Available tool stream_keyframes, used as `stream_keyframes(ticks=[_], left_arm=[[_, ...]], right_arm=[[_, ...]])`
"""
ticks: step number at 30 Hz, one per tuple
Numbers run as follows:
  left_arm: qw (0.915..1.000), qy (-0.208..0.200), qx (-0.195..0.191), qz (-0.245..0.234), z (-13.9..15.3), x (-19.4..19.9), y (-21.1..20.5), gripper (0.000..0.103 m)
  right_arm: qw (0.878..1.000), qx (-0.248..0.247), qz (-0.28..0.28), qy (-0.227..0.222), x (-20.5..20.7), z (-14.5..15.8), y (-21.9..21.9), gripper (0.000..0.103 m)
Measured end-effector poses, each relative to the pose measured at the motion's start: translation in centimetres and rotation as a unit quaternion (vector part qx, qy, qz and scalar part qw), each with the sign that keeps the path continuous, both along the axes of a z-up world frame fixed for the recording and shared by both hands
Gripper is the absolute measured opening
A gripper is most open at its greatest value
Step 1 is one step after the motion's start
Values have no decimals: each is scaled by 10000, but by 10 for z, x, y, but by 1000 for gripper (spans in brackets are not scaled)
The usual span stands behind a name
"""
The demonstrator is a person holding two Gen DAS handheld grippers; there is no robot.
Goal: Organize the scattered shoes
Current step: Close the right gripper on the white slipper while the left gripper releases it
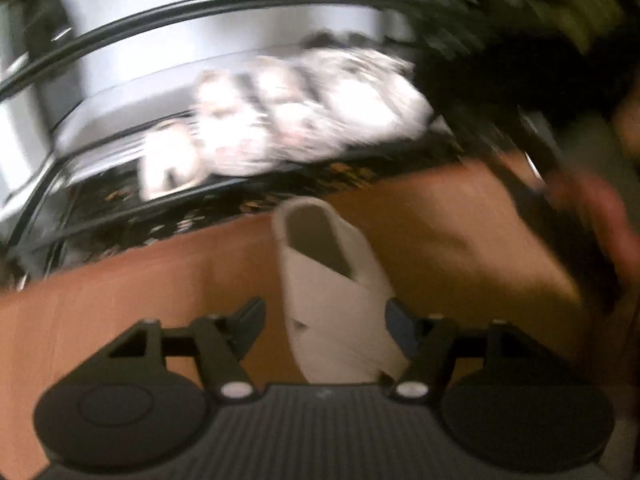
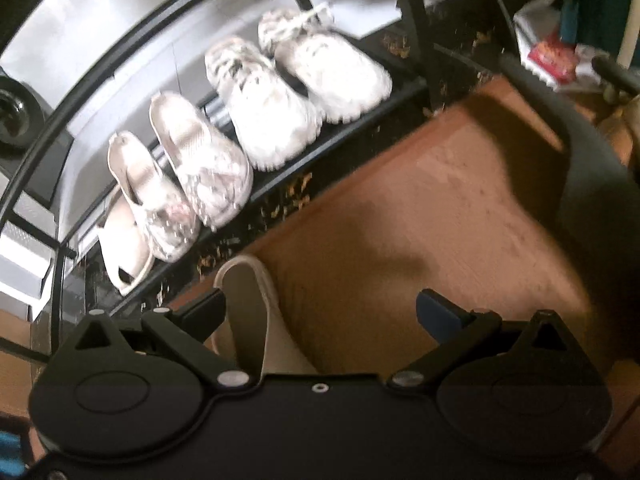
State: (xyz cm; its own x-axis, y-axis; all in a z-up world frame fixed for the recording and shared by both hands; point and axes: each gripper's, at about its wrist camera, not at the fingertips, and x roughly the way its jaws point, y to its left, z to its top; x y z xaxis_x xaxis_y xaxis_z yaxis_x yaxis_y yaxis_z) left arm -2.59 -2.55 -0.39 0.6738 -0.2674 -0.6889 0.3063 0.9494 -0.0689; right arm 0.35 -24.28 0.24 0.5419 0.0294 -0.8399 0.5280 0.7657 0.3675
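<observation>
A white slide slipper [image 1: 332, 280] lies on the brown floor, toe towards me, between the fingers of my left gripper [image 1: 324, 320]. The jaws stand wide; there is a clear gap on the left side, so the gripper is open. In the right wrist view a pale slide [image 2: 248, 312] lies on the floor beside the left finger of my right gripper [image 2: 320, 308], which is open and holds nothing. Several white shoes sit in a row on the black shoe rack [image 2: 404, 88]: two chunky sneakers [image 2: 276, 120], two sandals [image 2: 200, 156] and a slide [image 2: 124, 256].
The left wrist view is smeared; a dark blurred shape and a hand [image 1: 600, 208] fill its right edge. A dark speckled strip [image 2: 280, 200] runs along the rack's foot. A grey curved object [image 2: 588, 168] and a red-and-white packet [image 2: 552, 56] lie at the right.
</observation>
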Motion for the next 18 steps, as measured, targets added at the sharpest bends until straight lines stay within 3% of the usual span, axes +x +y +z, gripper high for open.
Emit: stream_keyframes(ticks=[2,4,7,10,12,15,18], left_arm=[[9988,-77,-5,482,4,6,14,87],[9909,-232,264,1297,12,13,35,90],[9725,-261,566,2245,17,21,58,97],[9446,-45,749,3196,15,29,81,100],[9339,154,730,3497,10,34,92,101],[9252,280,926,3669,5,43,100,101],[9236,321,1059,3670,-3,54,103,101]], right_arm=[[9990,-172,387,144,6,-6,9,103],[9954,-386,813,315,15,-12,19,103],[9897,-541,1240,470,22,-21,38,103],[9897,-482,1255,484,22,-30,51,103],[9904,-335,1249,490,23,-36,56,103],[9872,-468,1394,616,25,-45,69,103],[9829,-745,1574,603,26,-54,84,103]])
